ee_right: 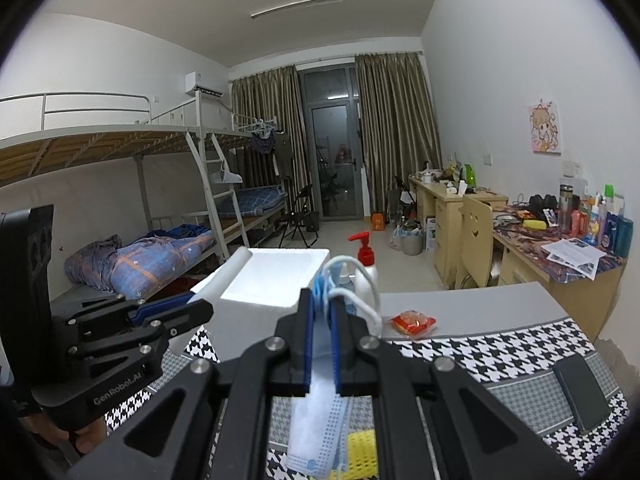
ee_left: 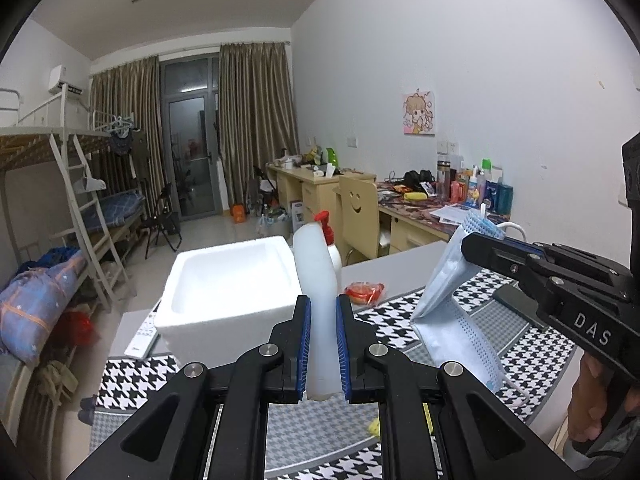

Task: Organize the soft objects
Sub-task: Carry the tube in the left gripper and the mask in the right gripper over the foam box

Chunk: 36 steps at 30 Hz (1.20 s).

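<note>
- While the left gripper point(ee_left: 323, 344) clamped a translucent white object point(ee_left: 320, 320) between its blue pads, the white foam box point(ee_left: 224, 280) sat just beyond it on the left.
- Held aloft on the right, the right gripper point(ee_right: 322, 336) pinched blue face masks point(ee_right: 320, 420) above the houndstooth mat point(ee_right: 500, 352).
- Far behind stood a red-pump bottle point(ee_right: 365, 256), with a red packet point(ee_right: 412, 322) nearby on the grey table point(ee_right: 480, 304).

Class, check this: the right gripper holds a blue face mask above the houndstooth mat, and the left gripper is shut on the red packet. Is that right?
Not quite. The left gripper is shut on a white translucent piece, not the red packet, which lies untouched on the table beyond, as the left wrist view shows. The right gripper does hold the blue face mask above the houndstooth mat.
</note>
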{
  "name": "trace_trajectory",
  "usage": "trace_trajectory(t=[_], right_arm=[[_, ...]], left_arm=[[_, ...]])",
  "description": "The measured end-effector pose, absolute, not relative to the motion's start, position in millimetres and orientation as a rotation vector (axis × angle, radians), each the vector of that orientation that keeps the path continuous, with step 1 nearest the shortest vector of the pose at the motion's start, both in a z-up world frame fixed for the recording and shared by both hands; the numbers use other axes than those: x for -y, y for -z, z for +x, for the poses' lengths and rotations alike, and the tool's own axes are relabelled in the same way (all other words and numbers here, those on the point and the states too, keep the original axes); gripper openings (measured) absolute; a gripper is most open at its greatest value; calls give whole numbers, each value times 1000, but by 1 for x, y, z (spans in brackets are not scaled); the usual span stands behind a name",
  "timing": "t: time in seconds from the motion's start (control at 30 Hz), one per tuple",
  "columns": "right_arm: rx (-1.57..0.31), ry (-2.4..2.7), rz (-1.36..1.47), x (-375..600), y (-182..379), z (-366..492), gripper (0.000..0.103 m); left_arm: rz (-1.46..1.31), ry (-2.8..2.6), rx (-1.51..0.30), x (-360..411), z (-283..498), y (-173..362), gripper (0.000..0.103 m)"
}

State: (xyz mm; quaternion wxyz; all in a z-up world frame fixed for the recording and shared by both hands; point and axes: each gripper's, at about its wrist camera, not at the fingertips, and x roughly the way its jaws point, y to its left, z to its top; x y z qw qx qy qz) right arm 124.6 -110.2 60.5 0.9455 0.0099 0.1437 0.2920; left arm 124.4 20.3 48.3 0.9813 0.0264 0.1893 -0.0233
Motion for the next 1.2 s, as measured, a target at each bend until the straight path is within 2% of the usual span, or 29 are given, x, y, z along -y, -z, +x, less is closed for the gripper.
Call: trace_trajectory(t=[1.2], right_arm=[[-276,-645,2,72,-100,174,10]], left_arm=[[24,-86,-363,-66,194,-73,14]])
